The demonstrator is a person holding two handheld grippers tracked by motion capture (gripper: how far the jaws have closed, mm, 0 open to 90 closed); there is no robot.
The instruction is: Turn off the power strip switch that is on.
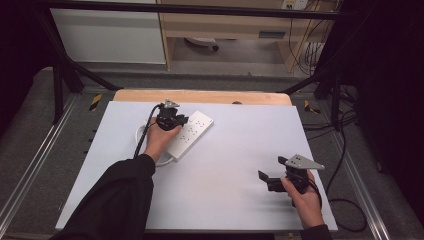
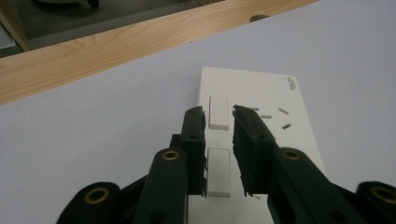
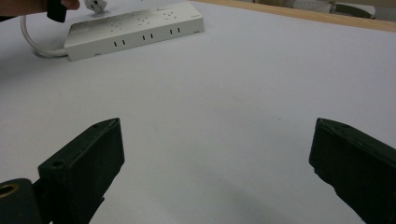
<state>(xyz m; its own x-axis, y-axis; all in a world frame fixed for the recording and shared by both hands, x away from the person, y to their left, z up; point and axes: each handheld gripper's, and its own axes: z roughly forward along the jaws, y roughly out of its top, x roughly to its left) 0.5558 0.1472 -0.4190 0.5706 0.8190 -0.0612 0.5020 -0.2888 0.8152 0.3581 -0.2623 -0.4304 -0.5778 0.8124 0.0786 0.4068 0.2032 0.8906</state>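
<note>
Hovering over the power strip [image 2: 254,121] near the table's far edge, your left gripper [image 2: 219,116] is narrow, empty; right gripper [image 3: 215,154] gapes wide.

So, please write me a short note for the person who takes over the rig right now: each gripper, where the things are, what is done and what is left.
Left gripper: over the white power strip, jaws narrowly apart on either side of a rocker switch; they hold nothing, and contact cannot be told.
Right gripper: jaws wide open, empty, low over the bare white table mat at the near right.
Things: the strip lies at the far left of the mat, its cord looping at the near end. A second switch lies between the jaws, nearer the camera.
Done: left gripper lined up on the switch.
Left: probably pressing the switch; its on or off state cannot be read.
</note>
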